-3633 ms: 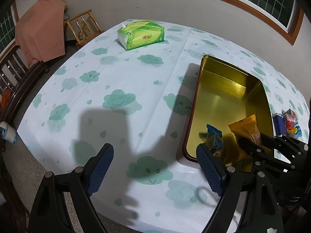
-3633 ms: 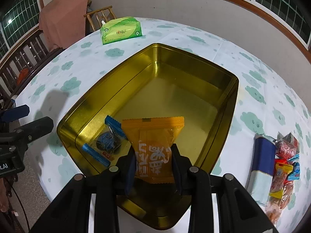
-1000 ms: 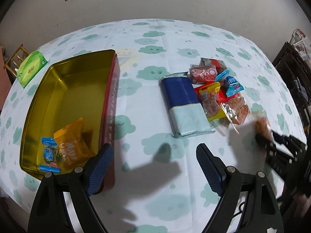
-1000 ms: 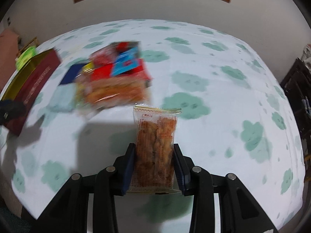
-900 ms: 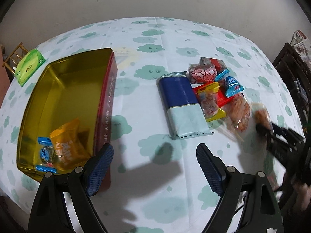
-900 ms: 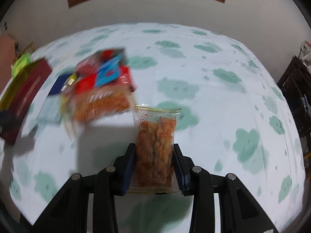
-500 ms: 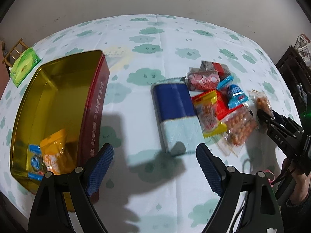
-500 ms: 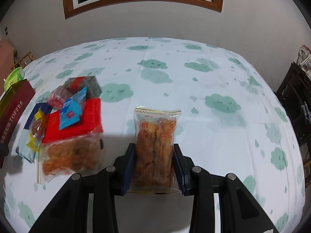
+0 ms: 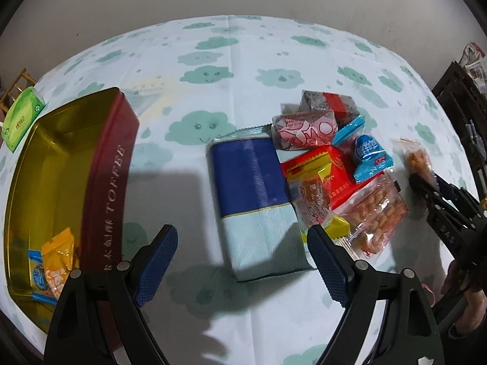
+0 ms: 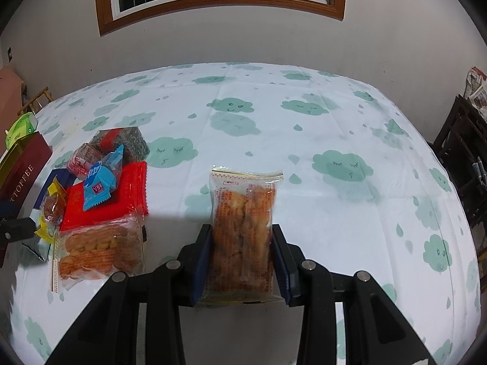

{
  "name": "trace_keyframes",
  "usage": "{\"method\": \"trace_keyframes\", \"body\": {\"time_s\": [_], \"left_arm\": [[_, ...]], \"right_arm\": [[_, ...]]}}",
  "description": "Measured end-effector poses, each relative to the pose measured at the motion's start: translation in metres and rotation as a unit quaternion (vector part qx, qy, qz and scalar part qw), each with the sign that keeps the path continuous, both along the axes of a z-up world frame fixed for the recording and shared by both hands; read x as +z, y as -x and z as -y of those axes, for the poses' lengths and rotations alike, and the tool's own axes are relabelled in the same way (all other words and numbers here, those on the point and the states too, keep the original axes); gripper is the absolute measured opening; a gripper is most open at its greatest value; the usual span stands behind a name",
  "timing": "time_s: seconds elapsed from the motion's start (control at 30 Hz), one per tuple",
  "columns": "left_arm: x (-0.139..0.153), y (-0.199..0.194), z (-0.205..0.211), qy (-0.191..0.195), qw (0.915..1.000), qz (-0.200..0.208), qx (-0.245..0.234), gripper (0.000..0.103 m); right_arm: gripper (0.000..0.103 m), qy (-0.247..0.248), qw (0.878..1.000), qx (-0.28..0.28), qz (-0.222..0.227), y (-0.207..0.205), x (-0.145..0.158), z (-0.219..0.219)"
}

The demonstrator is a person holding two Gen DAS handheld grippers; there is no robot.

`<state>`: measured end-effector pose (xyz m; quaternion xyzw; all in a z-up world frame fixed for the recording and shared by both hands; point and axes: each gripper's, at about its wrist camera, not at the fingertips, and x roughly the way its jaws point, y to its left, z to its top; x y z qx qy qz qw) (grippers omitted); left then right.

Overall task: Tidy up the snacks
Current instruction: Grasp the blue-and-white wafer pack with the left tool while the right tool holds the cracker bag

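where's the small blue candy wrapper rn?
On top of the snack pile: the blue candy wrapper lies on the red packet, right of the pink-white packet. In the right wrist view it sits left of the right claw.

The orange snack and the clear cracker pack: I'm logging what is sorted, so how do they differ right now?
The orange snack lies inside the gold tin; the clear cracker pack is clamped in the right gripper over the tablecloth. The orange snack's wrapper is opaque; the cracker pack's is see-through. Both are sealed single packs.
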<state>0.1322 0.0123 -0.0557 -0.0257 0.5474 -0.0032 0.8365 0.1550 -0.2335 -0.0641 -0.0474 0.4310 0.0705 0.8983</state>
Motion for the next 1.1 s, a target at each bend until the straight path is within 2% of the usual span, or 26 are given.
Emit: {"method": "trace_keyframes", "body": {"time_s": [0.3, 0.43, 0.53, 0.7, 1.1], "left_arm": [[-0.016, -0.019, -0.006, 0.003, 0.9995, -0.015, 0.028, 0.083], [-0.018, -0.023, -0.003, -0.015, 0.9995, -0.009, 0.027, 0.082], [-0.016, -0.02, 0.0, -0.017, 0.9997, 0.0, 0.018, 0.071], [-0.012, -0.016, 0.003, -0.018, 0.9998, 0.005, 0.004, 0.046], [-0.011, 0.002, 0.001, -0.015, 0.9998, -0.002, -0.009, 0.046]], "right_arm": [[0.038, -0.001, 1.0, 0.0, 0.0, 0.0, 0.0, 0.0], [0.038, 0.0, 1.0, 0.0, 0.0, 0.0, 0.0, 0.0], [0.038, -0.001, 1.0, 0.0, 0.0, 0.0, 0.0, 0.0], [0.038, 0.0, 1.0, 0.0, 0.0, 0.0, 0.0, 0.0], [0.038, 0.001, 1.0, 0.0, 0.0, 0.0, -0.001, 0.0]]}}
